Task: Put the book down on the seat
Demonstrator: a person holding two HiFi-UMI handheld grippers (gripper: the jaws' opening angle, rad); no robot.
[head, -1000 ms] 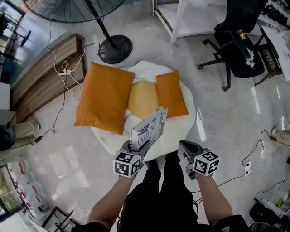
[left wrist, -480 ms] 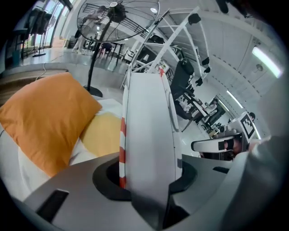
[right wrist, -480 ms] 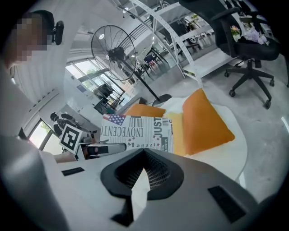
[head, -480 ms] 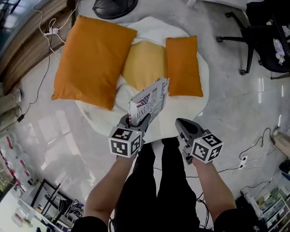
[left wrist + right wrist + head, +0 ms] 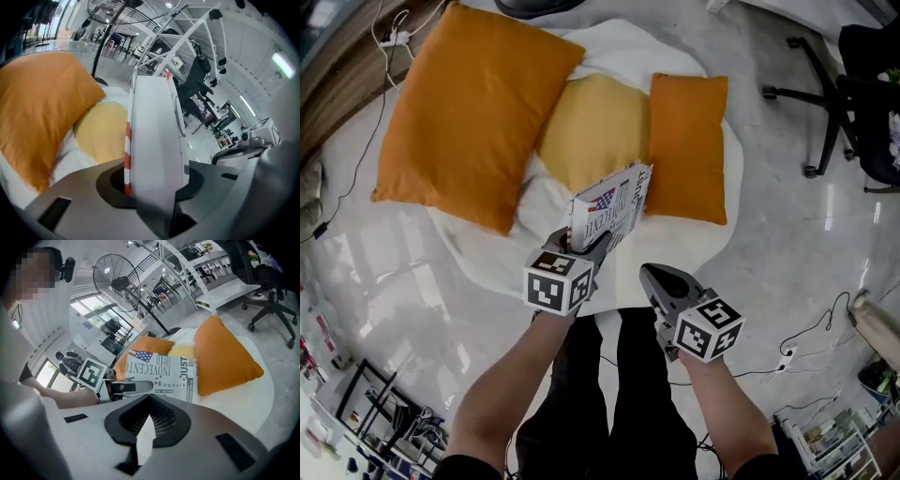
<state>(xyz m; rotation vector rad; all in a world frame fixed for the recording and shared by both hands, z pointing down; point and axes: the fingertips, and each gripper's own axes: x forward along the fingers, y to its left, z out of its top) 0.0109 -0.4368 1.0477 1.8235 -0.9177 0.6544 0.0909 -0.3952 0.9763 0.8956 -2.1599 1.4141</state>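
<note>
On the seat (image 5: 698, 246), cushions (image 5: 473, 103) side by side, book (image 5: 611, 208) before them.

orange cushions (image 5: 473, 103) (image 5: 687, 145): 2 | yellow cushion (image 5: 595, 131): 1 | book (image 5: 609, 211): 1 | tools: 2, left tool (image 5: 586, 251), right tool (image 5: 654, 278)

Both forearms are bare and reach forward and down, left forearm (image 5: 502, 384) and right forearm (image 5: 727, 412) roughly parallel, one on either side of the legs (image 5: 619, 375). The left gripper (image 5: 596, 246) is pitched down over the near edge of the seat (image 5: 698, 239), its jaws clamped on the lower end of the upright book (image 5: 609, 211). The right gripper (image 5: 651, 275) sits just beside it, also pitched down, jaws together and holding nothing.
</note>
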